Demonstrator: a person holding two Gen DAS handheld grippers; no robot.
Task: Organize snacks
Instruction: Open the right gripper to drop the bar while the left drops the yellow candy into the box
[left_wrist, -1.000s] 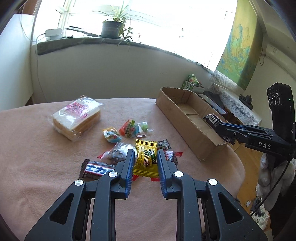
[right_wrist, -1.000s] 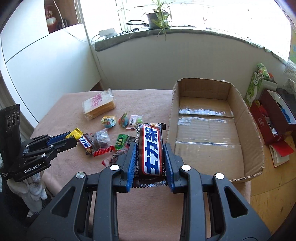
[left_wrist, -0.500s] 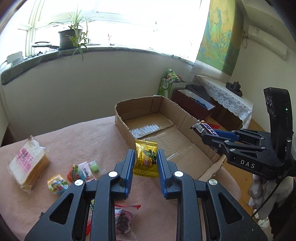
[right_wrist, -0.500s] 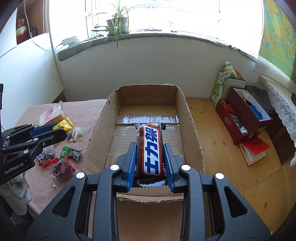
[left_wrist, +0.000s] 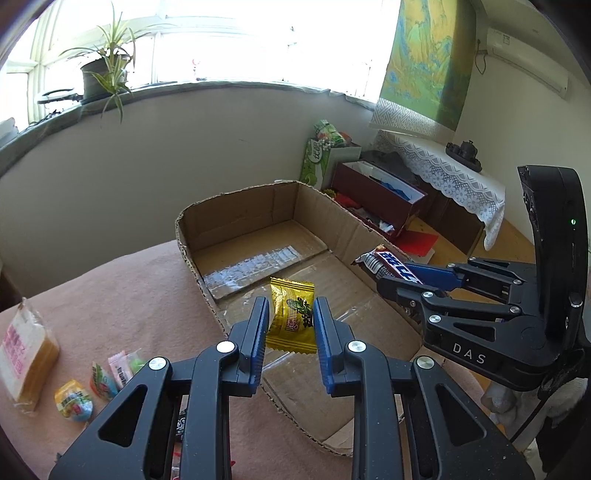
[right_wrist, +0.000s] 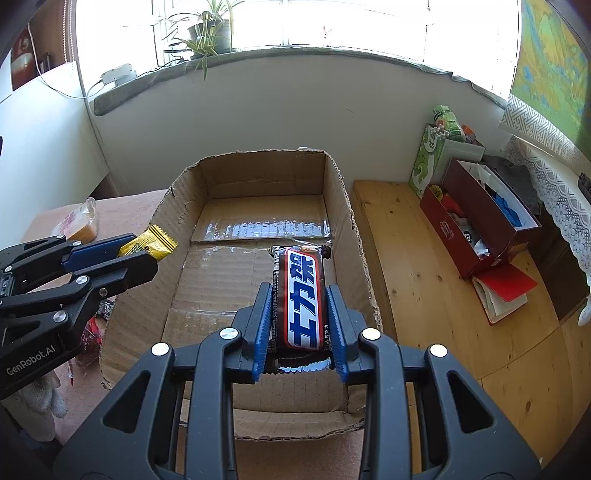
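Both grippers moved further over cardboard box (left_wrist: 236, 221): left gripper (left_wrist: 290, 328) clamps yellow packet (left_wrist: 291, 314), right gripper (right_wrist: 299, 314) clamps chocolate bar (right_wrist: 301, 291).

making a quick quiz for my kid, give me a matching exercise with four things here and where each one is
Things:
1. yellow snack packet
2. chocolate bar
3. bread bag
4. cardboard box

Places:
A. lying on the pink cloth, far left
B. held in the right gripper
C. open, nothing lying inside, under both grippers
D. held in the left gripper

Pairs: 1-D, 2-B, 3-A, 4-C
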